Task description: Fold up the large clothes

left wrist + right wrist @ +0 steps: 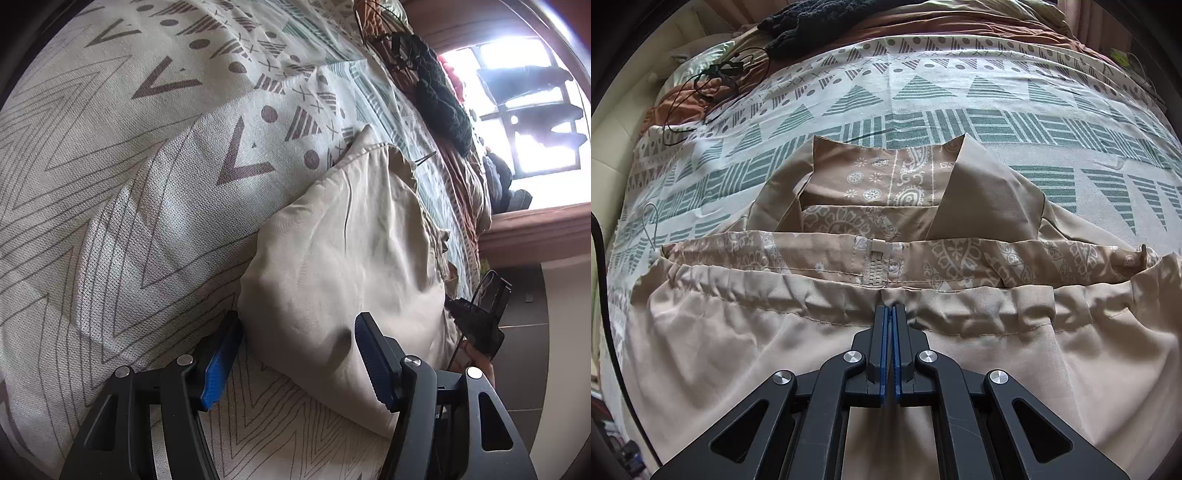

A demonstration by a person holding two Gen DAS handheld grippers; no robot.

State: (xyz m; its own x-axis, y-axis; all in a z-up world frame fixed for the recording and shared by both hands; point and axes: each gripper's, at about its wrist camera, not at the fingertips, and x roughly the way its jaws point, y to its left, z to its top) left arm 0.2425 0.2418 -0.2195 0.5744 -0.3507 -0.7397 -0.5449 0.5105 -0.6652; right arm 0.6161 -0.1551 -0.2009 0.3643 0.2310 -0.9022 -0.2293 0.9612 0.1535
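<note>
Garment: beige satin jacket with paisley lining [871, 192] lies flat on the patterned bedspread [960, 99], hem toward the right camera. Right gripper [890, 314] is fully closed, pinching the gathered hem band mid-width. Left gripper [299, 354] is half open, straddling the jacket's bulged corner, nothing clamped. Suggest clamping left before lifting, then raising both evenly to keep the fold square.

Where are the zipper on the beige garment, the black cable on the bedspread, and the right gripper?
zipper [875, 267]: right wrist view, on the teeth below the slider.
black cable [701, 86]: right wrist view, on the tangled loops at upper left.
right gripper [890, 314]: right wrist view, midway between its closed fingertips at the gathered hem.
</note>
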